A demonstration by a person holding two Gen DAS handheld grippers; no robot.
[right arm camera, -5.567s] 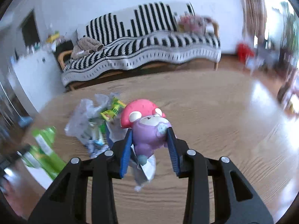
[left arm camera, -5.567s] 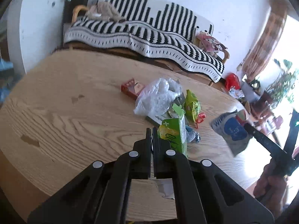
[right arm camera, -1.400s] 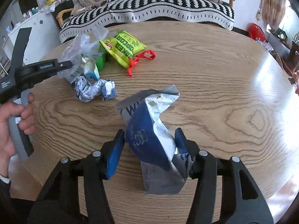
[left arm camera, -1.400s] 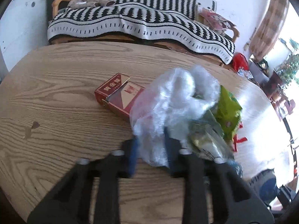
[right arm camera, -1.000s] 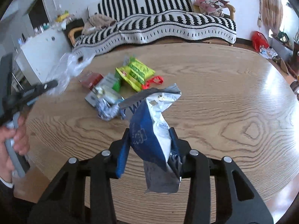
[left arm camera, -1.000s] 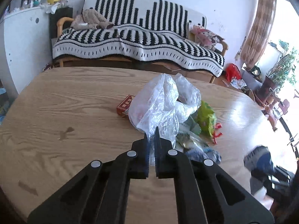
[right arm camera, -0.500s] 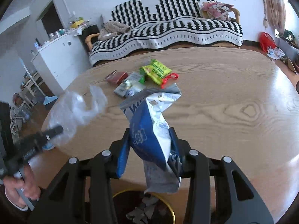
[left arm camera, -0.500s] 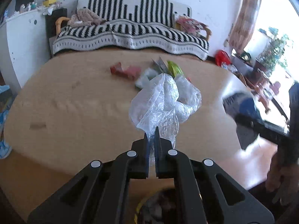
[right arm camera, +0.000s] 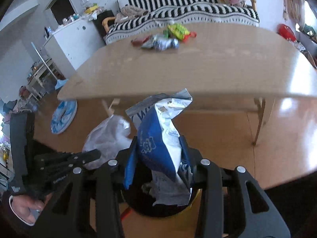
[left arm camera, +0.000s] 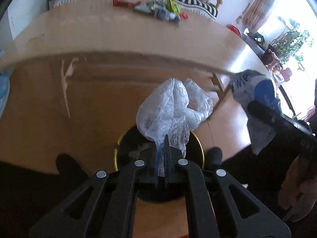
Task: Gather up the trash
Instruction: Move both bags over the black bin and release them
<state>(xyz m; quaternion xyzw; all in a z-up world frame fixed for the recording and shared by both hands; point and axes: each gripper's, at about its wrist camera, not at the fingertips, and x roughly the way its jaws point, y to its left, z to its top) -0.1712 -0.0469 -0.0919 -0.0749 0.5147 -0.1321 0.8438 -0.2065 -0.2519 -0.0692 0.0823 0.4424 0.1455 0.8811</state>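
The clear plastic bag (left arm camera: pixel 174 111) hangs crumpled from the left tongs (left arm camera: pixel 162 154), whose jaws are pinched together on its lower edge, directly above the black, yellow-rimmed trash bin (left arm camera: pixel 118 154) on the floor. Beside it, the blue-and-white snack bag (right arm camera: pixel 160 138) is clamped between the blue pads of the right tongs (right arm camera: pixel 158 162), its torn bottom dangling over the same bin (right arm camera: pixel 195 195); crumpled scraps already lie inside.

Half a second ago both tongs were out over the desk edge with the bin just entering view; now they have dropped below the desk (right arm camera: pixel 198 69) and sit close together over the bin's mouth. A second ago the bag had only just been lifted off the pile. So the carry is done and the release looks like the step in hand: parting each pair of jaws should let both pieces fall in, though the light plastic bag may drift or cling.

The job is not finished. A green snack packet (right arm camera: pixel 176 28), a red cigarette box (right arm camera: pixel 138 40) and crumpled foil wrappers (right arm camera: pixel 160 43) are left on the desk's far side, near the striped sofa (right arm camera: pixel 178 10).
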